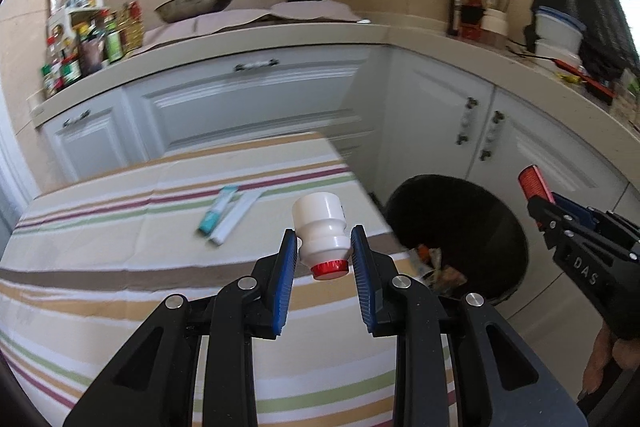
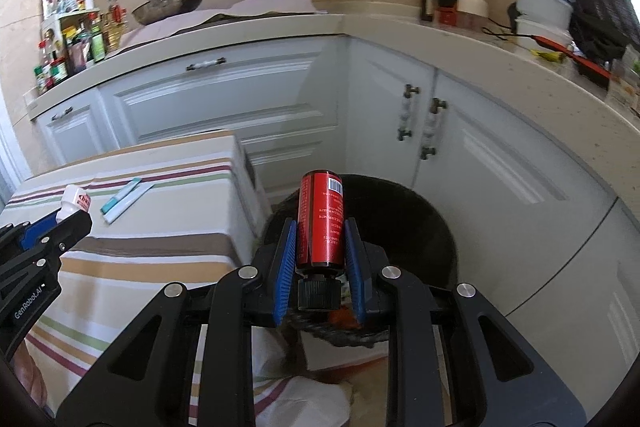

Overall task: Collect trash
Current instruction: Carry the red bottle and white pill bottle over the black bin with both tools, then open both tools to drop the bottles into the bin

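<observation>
In the left wrist view, the striped tablecloth (image 1: 120, 267) fills the lower left, with a teal tube (image 1: 218, 207) and a white strip (image 1: 236, 217) lying side by side near the centre; these look like trash not yet collected. At lower centre the left gripper (image 1: 324, 247) pinches a small white bottle (image 1: 320, 229) by its waist, red cap toward the camera. To the right of it, below the table edge, the dark bin (image 1: 480, 219) stands open with scraps at its bottom. At the far right edge the right gripper (image 1: 538, 203) carries a red can (image 1: 534, 181).

In the right wrist view that gripper's blue pads (image 2: 286, 259) clamp the can's sides, its black cap toward the camera, and the bin's mouth lies directly behind it.

To do this step well, I judge each hand should bring its item fully over the bin's mouth, clear of the rim and of the hanging cloth, before spreading its jaws. The white bottle appears short of the rim, over the table corner, so the left hand needs more travel rightward. Releasing low should keep either item from bouncing out.
</observation>
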Tool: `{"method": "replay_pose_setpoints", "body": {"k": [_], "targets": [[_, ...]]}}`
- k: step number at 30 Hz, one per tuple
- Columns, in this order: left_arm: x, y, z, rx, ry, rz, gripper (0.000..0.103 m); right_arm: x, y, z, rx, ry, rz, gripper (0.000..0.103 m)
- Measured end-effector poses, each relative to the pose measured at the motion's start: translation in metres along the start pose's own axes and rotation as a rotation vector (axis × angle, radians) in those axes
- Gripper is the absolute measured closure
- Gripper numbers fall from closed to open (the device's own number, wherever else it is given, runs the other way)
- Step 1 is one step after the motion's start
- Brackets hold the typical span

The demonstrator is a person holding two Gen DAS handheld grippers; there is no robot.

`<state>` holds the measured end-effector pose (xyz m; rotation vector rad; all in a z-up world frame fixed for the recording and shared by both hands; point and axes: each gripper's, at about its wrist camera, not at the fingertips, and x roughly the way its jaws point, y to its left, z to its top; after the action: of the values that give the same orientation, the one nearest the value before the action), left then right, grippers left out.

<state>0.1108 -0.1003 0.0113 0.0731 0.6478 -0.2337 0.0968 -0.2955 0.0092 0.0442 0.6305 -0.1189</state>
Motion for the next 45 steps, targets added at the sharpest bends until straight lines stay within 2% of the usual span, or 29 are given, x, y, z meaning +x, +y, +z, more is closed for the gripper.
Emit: {"method": "replay_pose_setpoints", "body": {"k": [13, 33, 35, 37, 42, 45], "targets": [[0.042, -0.062, 0.02, 0.089, -0.012, -0.093, 0.074, 0.022, -0.05, 0.008, 0.054, -0.023, -0.062, 0.08], [0.136, -0.104, 0.033, 0.131, 0.075, -0.066, 0.074, 0.09, -0.087, 0.012, 0.104, 0.01, -0.102, 0.079], [0.145, -0.106, 0.033, 0.129, 0.091, -0.062, 0.074, 0.096, -0.09, 0.012, 0.111, 0.009, -0.105, 0.077], [0.154, -0.107, 0.034, 0.122, 0.135, -0.07, 0.071, 0.103, -0.093, 0.011, 0.119, 0.016, -0.108, 0.062], [0.16, -0.106, 0.035, 0.101, 0.158, -0.072, 0.061, 0.111, -0.096, 0.01, 0.124, 0.027, -0.122, 0.061], [0.16, -0.107, 0.034, 0.104, 0.154, -0.074, 0.06, 0.109, -0.098, 0.01, 0.127, 0.023, -0.126, 0.061]]}}
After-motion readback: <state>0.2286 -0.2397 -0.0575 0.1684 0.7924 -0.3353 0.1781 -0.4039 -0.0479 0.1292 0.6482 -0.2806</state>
